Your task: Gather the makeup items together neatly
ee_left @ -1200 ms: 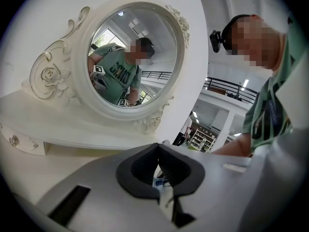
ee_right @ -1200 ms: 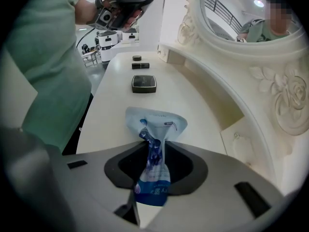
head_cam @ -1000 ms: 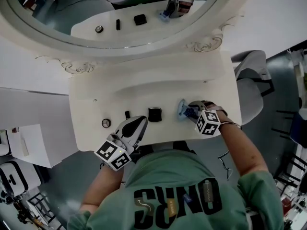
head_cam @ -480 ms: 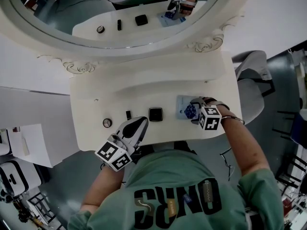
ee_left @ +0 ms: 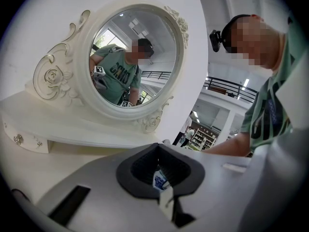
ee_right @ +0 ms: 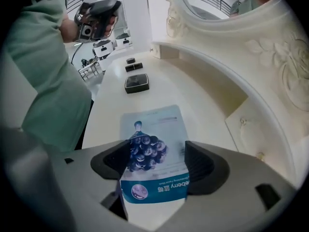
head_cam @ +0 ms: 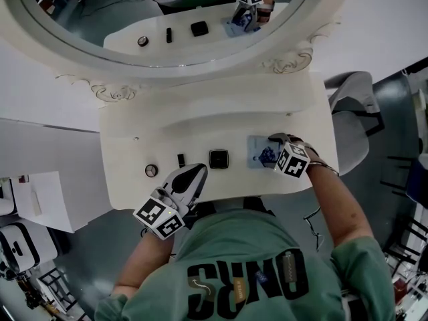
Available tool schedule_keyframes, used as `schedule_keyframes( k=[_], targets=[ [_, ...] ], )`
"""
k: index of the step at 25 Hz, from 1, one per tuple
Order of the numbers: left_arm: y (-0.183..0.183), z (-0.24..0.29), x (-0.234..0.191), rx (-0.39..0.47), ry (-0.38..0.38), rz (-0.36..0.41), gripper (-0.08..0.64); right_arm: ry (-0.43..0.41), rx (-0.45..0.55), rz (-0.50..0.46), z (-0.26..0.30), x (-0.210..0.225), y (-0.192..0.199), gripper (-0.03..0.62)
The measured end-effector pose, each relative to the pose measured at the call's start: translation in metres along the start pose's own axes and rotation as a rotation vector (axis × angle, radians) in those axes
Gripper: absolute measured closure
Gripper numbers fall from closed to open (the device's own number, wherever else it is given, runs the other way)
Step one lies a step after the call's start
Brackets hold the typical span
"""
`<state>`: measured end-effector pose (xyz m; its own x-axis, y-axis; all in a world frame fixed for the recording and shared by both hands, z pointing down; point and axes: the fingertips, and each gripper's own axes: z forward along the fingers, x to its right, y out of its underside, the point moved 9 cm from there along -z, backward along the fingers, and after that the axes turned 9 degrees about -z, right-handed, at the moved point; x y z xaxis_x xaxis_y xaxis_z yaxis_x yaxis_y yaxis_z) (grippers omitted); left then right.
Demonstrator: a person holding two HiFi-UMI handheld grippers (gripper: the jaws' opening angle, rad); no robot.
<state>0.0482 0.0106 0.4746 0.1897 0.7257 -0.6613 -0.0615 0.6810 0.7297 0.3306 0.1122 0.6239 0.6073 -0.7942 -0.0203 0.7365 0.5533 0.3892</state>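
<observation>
right gripper point(head_cam: 271, 154): jaws just opened, apart over blueberry sachet point(head_cam: 257, 154) | sachet flat on vanity top point(head_cam: 200, 122) beside black compact point(head_cam: 218, 159) (a second ago tilted up in the jaws) | left gripper point(head_cam: 194, 174): jaws together, empty

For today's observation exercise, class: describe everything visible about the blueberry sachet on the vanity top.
The blueberry sachet is a flat, glossy, pale-blue rectangular packet printed with a blueberry cluster and a darker blue band. It lies flat on the white vanity top, between the right gripper's jaws, which have just been opening and stand apart.
</observation>
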Motion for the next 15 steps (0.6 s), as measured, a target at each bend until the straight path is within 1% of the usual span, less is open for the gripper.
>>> schedule_keyframes(
  k=[3,6,8,10,12,15],
  targets=[
    [0.000,-0.002,0.001,0.002,-0.003,0.004,0.552,0.009,0.006,-0.032,-0.003,0.000,-0.003,0.244],
    [-0.005,-0.004,0.003,0.012,-0.001,0.015,0.552,0.065,0.085,-0.011,-0.022,0.005,-0.015,0.244],
    [-0.012,-0.008,0.005,0.025,0.001,0.030,0.552,0.117,0.177,0.033,-0.046,0.011,-0.029,0.245],
    [-0.023,-0.013,0.008,0.045,0.002,0.045,0.552,0.167,0.293,0.102,-0.075,0.016,-0.042,0.248],
    [-0.038,-0.020,0.014,0.070,0.005,0.059,0.552,0.221,0.400,0.167,-0.109,0.020,-0.054,0.260],
    [-0.063,-0.031,0.025,0.111,0.010,0.091,0.552,0.314,0.539,0.231,-0.161,0.024,-0.072,0.292]
  ],
)
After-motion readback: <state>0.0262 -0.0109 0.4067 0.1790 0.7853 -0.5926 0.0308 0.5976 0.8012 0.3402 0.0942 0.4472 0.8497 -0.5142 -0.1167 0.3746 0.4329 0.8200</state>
